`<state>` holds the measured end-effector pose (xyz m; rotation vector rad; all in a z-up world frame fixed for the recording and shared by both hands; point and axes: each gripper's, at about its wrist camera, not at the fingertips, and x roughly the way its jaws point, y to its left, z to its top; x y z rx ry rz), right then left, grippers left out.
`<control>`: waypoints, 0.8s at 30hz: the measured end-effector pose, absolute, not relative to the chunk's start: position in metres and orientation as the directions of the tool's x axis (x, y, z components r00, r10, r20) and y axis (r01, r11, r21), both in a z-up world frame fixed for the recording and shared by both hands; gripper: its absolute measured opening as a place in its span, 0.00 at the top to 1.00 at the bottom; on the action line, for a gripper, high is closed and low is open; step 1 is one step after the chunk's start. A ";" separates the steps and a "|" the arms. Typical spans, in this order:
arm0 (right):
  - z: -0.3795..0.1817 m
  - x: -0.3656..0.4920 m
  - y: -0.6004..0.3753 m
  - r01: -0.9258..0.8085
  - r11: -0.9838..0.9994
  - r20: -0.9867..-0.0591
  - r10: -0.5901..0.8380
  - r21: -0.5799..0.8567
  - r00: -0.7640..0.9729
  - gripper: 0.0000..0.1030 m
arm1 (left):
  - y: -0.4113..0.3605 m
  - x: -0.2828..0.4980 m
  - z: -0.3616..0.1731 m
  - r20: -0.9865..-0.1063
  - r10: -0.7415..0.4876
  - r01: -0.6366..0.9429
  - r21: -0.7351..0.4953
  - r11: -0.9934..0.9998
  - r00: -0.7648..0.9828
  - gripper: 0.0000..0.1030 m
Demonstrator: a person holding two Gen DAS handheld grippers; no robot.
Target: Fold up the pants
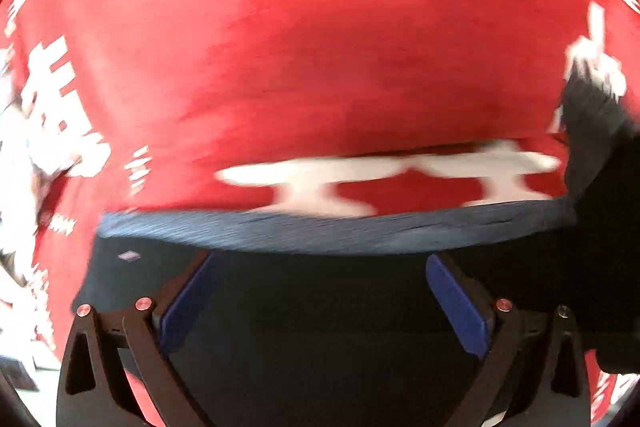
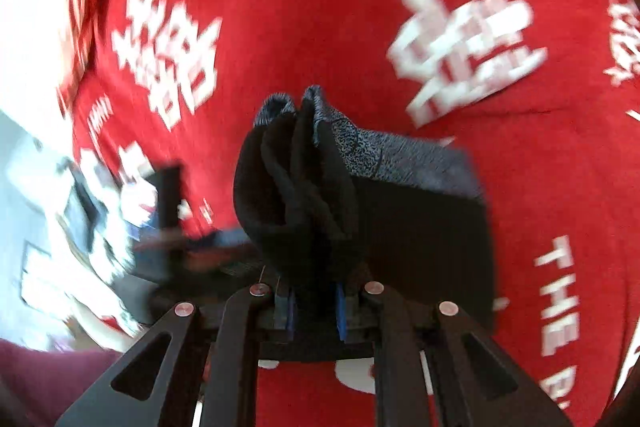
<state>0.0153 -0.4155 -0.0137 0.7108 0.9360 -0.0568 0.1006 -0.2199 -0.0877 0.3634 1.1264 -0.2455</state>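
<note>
The dark navy pants (image 1: 328,307) lie on a red cloth with white lettering (image 1: 320,67). In the left wrist view my left gripper (image 1: 322,267) is open, its blue pads (image 1: 192,303) spread wide just above the flat dark fabric, near its far edge. In the right wrist view my right gripper (image 2: 314,301) is shut on a bunched fold of the pants (image 2: 304,195), lifted off the cloth; a grey speckled part (image 2: 400,155) hangs to the right.
The red cloth (image 2: 320,7) covers the surface in both views. At the left of the right wrist view there is a blurred bright area with dark objects (image 2: 80,207). A maroon sleeve (image 2: 48,375) shows at lower left.
</note>
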 end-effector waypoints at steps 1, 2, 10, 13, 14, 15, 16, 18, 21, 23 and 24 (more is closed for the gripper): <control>-0.024 0.026 -0.399 0.330 0.794 -0.770 0.253 0.511 0.586 0.84 | -0.206 0.102 -0.090 -0.911 0.007 0.352 0.166 0.921 0.412 0.00; -0.038 0.040 -0.374 0.306 0.825 -0.794 0.251 0.475 0.554 0.83 | -0.181 0.108 -0.092 -0.914 0.034 0.319 0.176 0.931 0.404 0.00; -0.093 0.077 -0.245 0.154 0.988 -0.938 -0.068 -0.016 0.339 0.66 | -0.096 0.119 -0.114 -0.940 0.059 0.254 0.151 0.955 0.337 0.00; -0.075 0.072 -0.224 0.065 0.996 -0.932 -0.083 -0.064 0.352 0.59 | -0.088 0.116 -0.114 -0.948 0.026 0.268 0.116 0.956 0.317 0.00; -0.068 0.068 -0.221 0.038 0.998 -0.930 -0.061 -0.051 0.362 0.59 | -0.088 0.114 -0.113 -0.951 0.004 0.286 0.097 0.953 0.308 0.00; -0.059 0.062 -0.222 0.018 1.000 -0.929 0.001 0.008 0.371 0.58 | -0.089 0.114 -0.111 -0.954 -0.018 0.302 0.077 0.950 0.300 0.00; -0.054 0.056 -0.224 0.021 0.997 -0.925 0.062 0.075 0.374 0.58 | -0.092 0.111 -0.108 -0.956 -0.051 0.324 0.047 0.945 0.288 0.00; -0.046 0.039 -0.247 0.096 0.966 -0.904 0.185 0.239 0.384 0.57 | -0.101 0.106 -0.103 -0.961 -0.125 0.376 -0.023 0.926 0.248 0.00; -0.050 0.019 -0.301 0.307 0.872 -0.884 0.246 0.381 0.398 0.57 | -0.120 0.099 -0.101 -0.962 -0.218 0.436 -0.129 0.890 0.161 0.00; -0.057 0.004 -0.341 0.430 0.790 -0.873 0.256 0.437 0.416 0.57 | -0.138 0.093 -0.100 -0.952 -0.289 0.479 -0.209 0.853 0.100 0.00; -0.059 0.000 -0.354 0.460 0.768 -0.871 0.250 0.445 0.424 0.57 | -0.148 0.090 -0.098 -0.945 -0.318 0.499 -0.239 0.833 0.079 0.00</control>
